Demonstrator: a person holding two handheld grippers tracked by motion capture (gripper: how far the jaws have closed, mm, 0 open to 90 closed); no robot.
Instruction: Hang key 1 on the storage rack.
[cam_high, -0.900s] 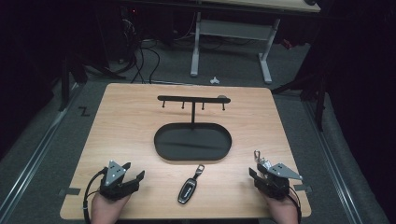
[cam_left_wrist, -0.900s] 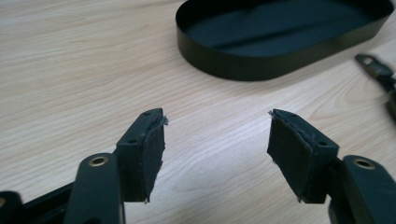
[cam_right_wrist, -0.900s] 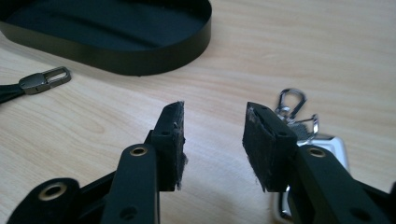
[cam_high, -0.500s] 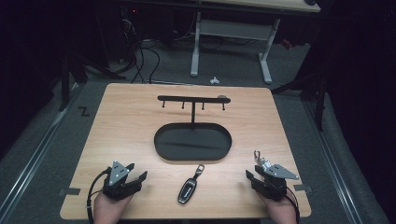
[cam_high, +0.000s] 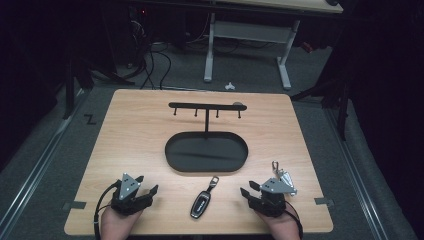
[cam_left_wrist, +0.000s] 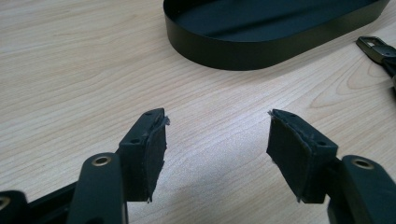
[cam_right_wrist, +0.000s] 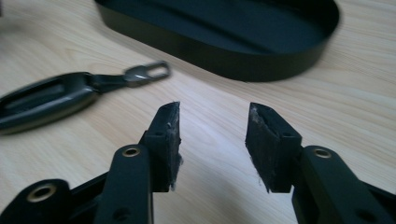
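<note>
The car key fob (cam_high: 200, 204) lies flat on the wooden table (cam_high: 130, 130), near its front edge and about midway between the two grippers, touching neither. Its metal clip end (cam_high: 214, 180) points toward the black oval tray (cam_high: 206, 151), which sits just beyond it at the table's middle. In the right gripper view the key fob (cam_right_wrist: 44, 105) lies to the left of the jaws, with the tray's wall (cam_right_wrist: 224, 58) rising behind it.

The right gripper (cam_high: 250, 192) rests at the front right of the table, held in the person's hand; its jaws stand partly apart with bare wood between the pads (cam_right_wrist: 166, 140). A small metal piece (cam_high: 276, 169) lies by it on the far side.

The left gripper (cam_high: 147, 189) sits at the front left, likewise in hand. Its jaws also stand apart, the pads (cam_left_wrist: 152, 154) clear of everything, table grain showing between them.

From the tray a thin post rises to a black hook rail (cam_high: 207, 106) with short pegs hanging beneath it.
</note>
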